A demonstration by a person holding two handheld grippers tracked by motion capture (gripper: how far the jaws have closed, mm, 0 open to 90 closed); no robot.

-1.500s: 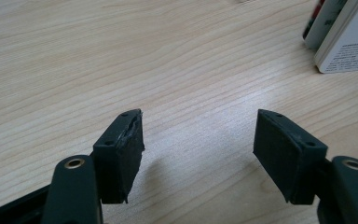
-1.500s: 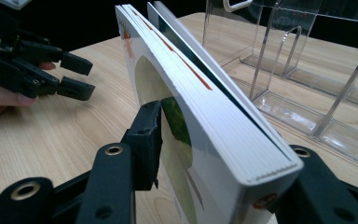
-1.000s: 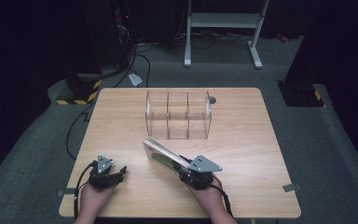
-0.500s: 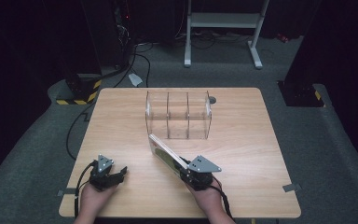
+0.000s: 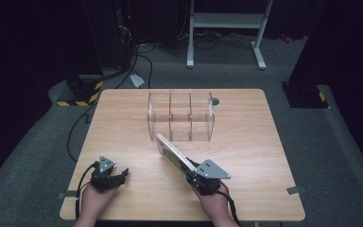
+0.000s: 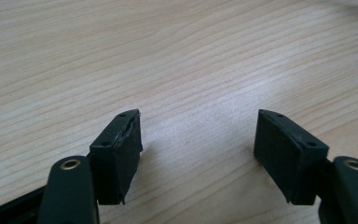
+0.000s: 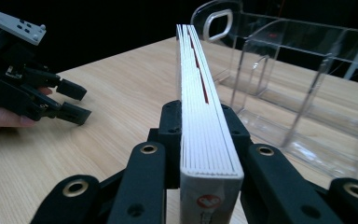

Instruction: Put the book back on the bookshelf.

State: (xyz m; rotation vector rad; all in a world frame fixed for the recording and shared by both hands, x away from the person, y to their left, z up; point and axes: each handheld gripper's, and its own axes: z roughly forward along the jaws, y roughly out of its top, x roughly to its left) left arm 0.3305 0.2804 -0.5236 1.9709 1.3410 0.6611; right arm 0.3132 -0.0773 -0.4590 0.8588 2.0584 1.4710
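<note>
Two grippers are over the wooden table, both in the lower part of the high view. The right gripper, at lower centre, is clamped on a book; its jaws have just been closing on it. The book stands on its edge between the jaws and slants up toward the clear plastic organizer, which sits in the middle of the table, just beyond the book's far end. In the right gripper view the white page edges of the book run up the middle of the frame, with the organizer at the upper right. The left gripper, at lower left, is held low over bare wood, well apart from the book. Its jaws stand apart with nothing between them.
</note>
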